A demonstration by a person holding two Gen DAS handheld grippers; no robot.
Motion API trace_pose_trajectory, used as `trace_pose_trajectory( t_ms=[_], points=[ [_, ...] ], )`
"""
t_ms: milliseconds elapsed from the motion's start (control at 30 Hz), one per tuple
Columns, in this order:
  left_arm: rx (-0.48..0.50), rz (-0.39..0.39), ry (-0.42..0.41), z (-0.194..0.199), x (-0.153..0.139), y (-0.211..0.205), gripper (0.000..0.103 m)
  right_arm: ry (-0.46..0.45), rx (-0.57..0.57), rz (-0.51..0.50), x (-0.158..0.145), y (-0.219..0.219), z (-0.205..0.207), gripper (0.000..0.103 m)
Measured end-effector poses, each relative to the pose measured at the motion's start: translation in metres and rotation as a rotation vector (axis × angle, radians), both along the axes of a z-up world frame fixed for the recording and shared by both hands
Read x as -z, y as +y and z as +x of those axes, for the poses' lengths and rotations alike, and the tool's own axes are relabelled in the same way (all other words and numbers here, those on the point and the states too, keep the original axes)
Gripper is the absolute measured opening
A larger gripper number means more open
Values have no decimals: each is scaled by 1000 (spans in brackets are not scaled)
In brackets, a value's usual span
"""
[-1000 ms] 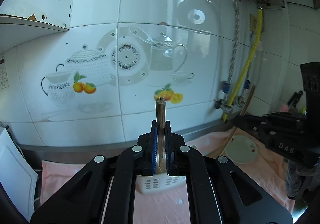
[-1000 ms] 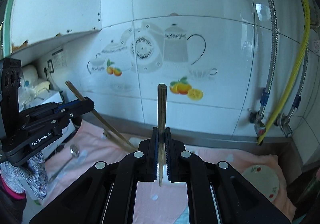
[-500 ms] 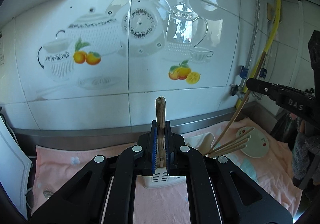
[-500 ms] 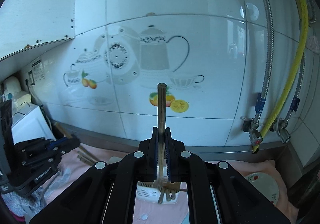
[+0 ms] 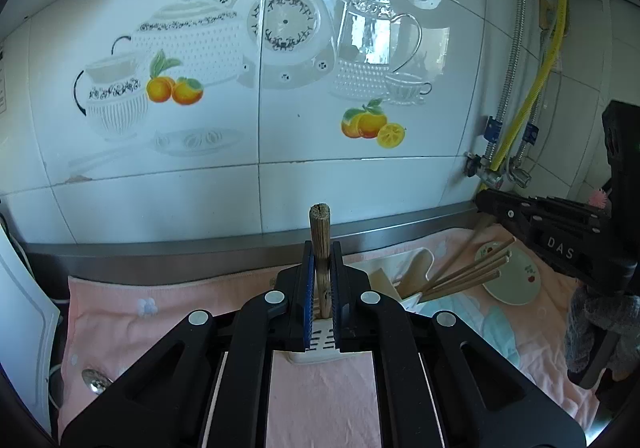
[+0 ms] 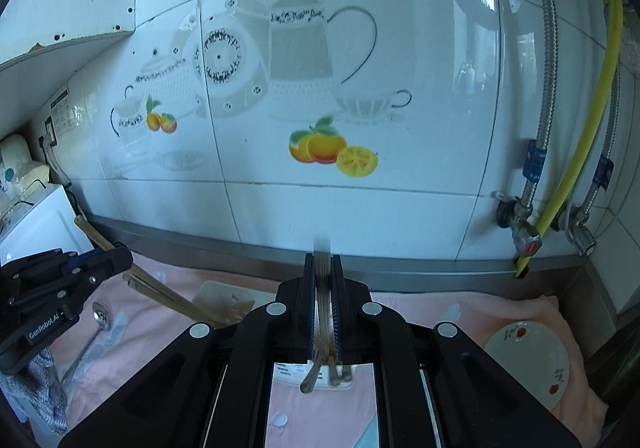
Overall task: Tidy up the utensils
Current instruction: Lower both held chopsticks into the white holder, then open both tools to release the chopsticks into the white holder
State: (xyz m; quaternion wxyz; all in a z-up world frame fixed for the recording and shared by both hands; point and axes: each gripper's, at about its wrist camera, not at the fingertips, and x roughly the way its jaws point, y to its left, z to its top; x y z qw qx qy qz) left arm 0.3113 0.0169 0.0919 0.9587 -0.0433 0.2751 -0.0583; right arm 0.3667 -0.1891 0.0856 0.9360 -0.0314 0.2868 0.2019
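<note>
My left gripper (image 5: 321, 248) is shut on a wooden chopstick (image 5: 320, 224) that stands upright between its blue pads, over a white slotted utensil holder (image 5: 318, 344). Several chopsticks (image 5: 468, 272) and a wooden spoon (image 5: 416, 272) lean in the holder. My right gripper (image 6: 322, 262) has its jaws close around a blurred chopstick (image 6: 322, 248) that sits low between the pads, its lower end down in the holder (image 6: 316, 372). The left gripper (image 6: 60, 288) shows at the right wrist view's left; the right gripper (image 5: 552, 232) shows at the left wrist view's right.
A pink towel (image 5: 168, 320) covers the counter. A small white plate (image 6: 528, 364) lies at the right. A metal spoon (image 6: 98, 322) lies at the left. A tiled wall (image 5: 280, 128) stands behind, with pipes and a yellow hose (image 6: 576, 152) at the right.
Both grippers have come down toward the holder. The right chopstick has slid down between the pads into the holder. The left chopstick stays gripped.
</note>
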Motion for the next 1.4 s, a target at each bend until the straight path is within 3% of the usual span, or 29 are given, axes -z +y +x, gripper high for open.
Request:
trace_pose_trajectory(
  t_ms=[233,400,533,600,667,733,867,1033,1233,1400],
  points=[
    [-3,2,15,0,4,1,7,20,-5,-3,8,-1,-3,8],
    [-4,4,13,-2,1,1,10,18,-3,-4,8,-2,-5,22],
    [-9,12,5,-5,-1,1,22,11,-2,-7,6,-4,-8,35],
    [-7,14,2,-7,-2,0,22,6,-1,-4,4,-5,-10,38],
    [-9,16,1,-9,-3,0,26,1,5,-2,2,-7,-12,49],
    [-10,18,-4,-11,-4,-1,37,-5,8,-1,0,-8,-15,55],
    [-12,29,-14,-17,-6,-3,46,-24,19,1,-3,-11,-21,70],
    [-20,40,-32,-24,-11,-3,67,-38,33,-5,-5,-16,-27,85],
    [-43,63,-48,-33,-11,-4,80,-53,51,-13,-6,-20,-33,91],
    [-54,65,-49,-39,-10,-1,84,-58,69,-10,-7,-26,-40,92]
  ],
)
